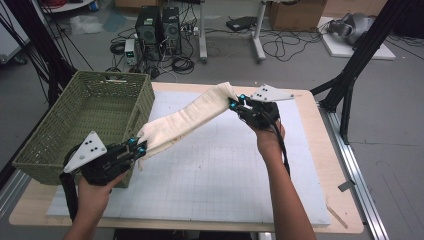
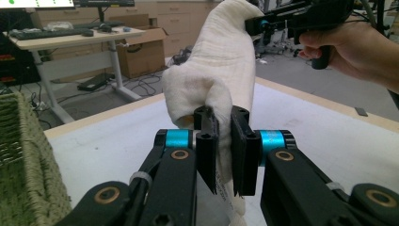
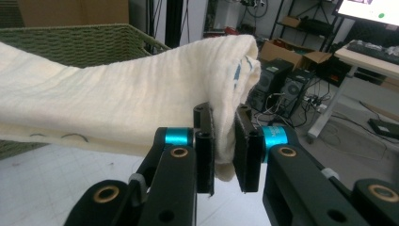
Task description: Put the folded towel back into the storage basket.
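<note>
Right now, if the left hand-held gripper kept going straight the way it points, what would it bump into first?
Beyond the cloth it grips, probably the right hand-held gripper holding the far end, though depth is hard to judge.

Cream cloth [image 1: 190,119]; olive-green woven basket [image 1: 75,130] at nine o'clock; white gridded mat [image 1: 225,175]; black grippers with cyan joints.

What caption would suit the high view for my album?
Two hand-held tongs, left and right, stretch a cream cloth above the table beside a green basket.
</note>
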`<state>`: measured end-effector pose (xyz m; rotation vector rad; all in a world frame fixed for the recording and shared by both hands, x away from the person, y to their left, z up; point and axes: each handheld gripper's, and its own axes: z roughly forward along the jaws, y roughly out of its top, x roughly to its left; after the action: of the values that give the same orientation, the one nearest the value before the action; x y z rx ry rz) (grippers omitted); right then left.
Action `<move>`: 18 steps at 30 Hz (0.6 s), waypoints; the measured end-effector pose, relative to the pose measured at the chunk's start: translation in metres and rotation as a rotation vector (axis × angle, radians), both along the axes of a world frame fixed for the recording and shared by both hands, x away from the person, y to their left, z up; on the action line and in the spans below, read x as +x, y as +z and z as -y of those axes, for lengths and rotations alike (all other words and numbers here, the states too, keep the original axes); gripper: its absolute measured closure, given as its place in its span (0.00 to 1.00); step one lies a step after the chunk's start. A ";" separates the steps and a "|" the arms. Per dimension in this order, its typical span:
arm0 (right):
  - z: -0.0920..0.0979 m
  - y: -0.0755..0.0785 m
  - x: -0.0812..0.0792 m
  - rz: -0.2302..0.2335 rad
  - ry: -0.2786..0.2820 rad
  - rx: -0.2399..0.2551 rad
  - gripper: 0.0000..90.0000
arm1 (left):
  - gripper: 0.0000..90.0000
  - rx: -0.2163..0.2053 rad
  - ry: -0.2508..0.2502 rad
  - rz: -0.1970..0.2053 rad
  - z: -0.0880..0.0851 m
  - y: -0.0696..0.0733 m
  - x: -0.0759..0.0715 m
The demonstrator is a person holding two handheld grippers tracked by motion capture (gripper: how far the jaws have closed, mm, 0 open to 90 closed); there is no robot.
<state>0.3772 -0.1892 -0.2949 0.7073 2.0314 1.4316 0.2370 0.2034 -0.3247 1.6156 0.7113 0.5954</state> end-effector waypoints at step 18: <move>-0.067 0.025 0.032 0.025 0.045 -0.010 0.90 | 0.91 -0.018 0.081 0.026 -0.031 0.008 -0.014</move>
<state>0.4095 -0.1225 -0.2694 0.6401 2.0455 1.4470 0.2232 0.2340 -0.3169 1.5659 0.7637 0.6659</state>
